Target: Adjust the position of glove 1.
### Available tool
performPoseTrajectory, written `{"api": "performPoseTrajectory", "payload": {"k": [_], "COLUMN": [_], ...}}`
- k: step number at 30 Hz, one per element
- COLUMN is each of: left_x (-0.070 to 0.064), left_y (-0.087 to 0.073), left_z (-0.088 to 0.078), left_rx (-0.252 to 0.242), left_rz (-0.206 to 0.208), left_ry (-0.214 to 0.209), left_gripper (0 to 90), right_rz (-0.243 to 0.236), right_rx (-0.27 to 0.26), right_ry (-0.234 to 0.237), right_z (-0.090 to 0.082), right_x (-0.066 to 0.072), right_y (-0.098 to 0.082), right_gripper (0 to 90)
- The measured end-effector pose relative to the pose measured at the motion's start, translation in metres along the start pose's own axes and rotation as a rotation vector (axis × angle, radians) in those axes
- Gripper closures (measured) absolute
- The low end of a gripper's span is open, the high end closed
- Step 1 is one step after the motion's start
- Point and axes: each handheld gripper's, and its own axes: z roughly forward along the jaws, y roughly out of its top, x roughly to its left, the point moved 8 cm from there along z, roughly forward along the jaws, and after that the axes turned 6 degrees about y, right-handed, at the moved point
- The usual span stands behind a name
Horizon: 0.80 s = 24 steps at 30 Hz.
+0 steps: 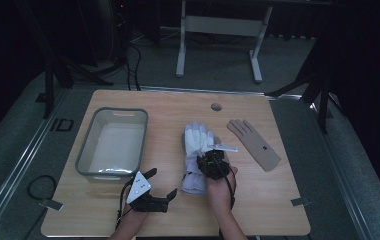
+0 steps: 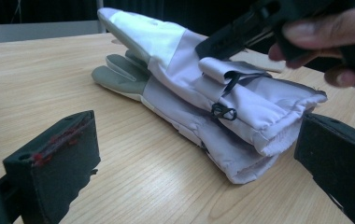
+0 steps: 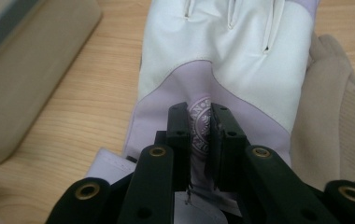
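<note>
Here, a white and lilac glove (image 1: 196,150) lies in the middle of the wooden tabletop (image 1: 258,200), stacked on a second one. The right tongs (image 3: 200,128) press down on it, jaws nearly together, pinching a ridge of its lilac fabric. The left tongs (image 1: 162,184) rest released near the front edge, beside a grey bin (image 1: 113,142). A tan glove (image 1: 254,142) lies well to the right.

a lab or recording studio, by the look of it: one wooden bench (image 1: 128,215) alone on grey carpet (image 1: 213,65), black curtains closing it in all round. cables (image 1: 130,65) trail over the floor at 11 o'clock, a white metal frame (image 1: 218,25) stands at 12, black stand legs (image 1: 303,82) at 2.
</note>
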Motion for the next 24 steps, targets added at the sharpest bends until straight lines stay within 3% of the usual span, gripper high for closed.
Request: {"api": "performPoseTrajectory", "payload": {"k": [5,11,12,14,15,16,17,21,22,24], "left_x": [0.0,0.0,0.0,0.0,0.0,0.0,0.0,0.001,0.001,0.0], "left_y": [0.0,0.0,0.0,0.0,0.0,0.0,0.0,-0.001,-0.001,-0.001], "left_z": [0.0,0.0,0.0,0.0,0.001,0.001,0.001,0.001,0.001,0.002], "left_rx": [0.0,0.0,0.001,0.005,0.007,0.007,0.008,0.014,0.017,0.021], "left_rz": [0.0,0.004,0.006,0.006,0.005,0.005,0.006,0.001,0.002,0.003], "left_ry": [0.004,0.006,0.005,0.005,0.005,0.005,0.006,0.009,0.004,-0.004], "left_gripper": [0.0,0.0,0.0,0.0,0.0,0.0,0.0,0.0,0.0,0.0], "right_rz": [-0.022,-0.085,-0.118,-0.114,-0.153,-0.153,-0.212,-0.207,-0.221,-0.23], "right_rx": [0.001,-0.027,-0.052,-0.055,-0.074,-0.074,-0.075,-0.052,-0.028,-0.026], "right_ry": [-0.013,0.029,0.074,0.09,0.125,0.125,0.158,0.191,0.276,0.323], "right_z": [0.007,-0.008,-0.017,-0.018,-0.024,-0.024,-0.032,-0.035,-0.041,-0.046], "right_x": [0.001,0.006,0.004,0.003,0.001,0.001,-0.005,-0.009,-0.014,-0.019], "right_y": [-0.005,0.005,0.012,0.013,0.017,0.017,0.021,0.021,0.02,0.019], "right_gripper": [77.3,67.1,56.7,55.0,48.1,48.1,36.3,31.2,18.5,13.8]}}
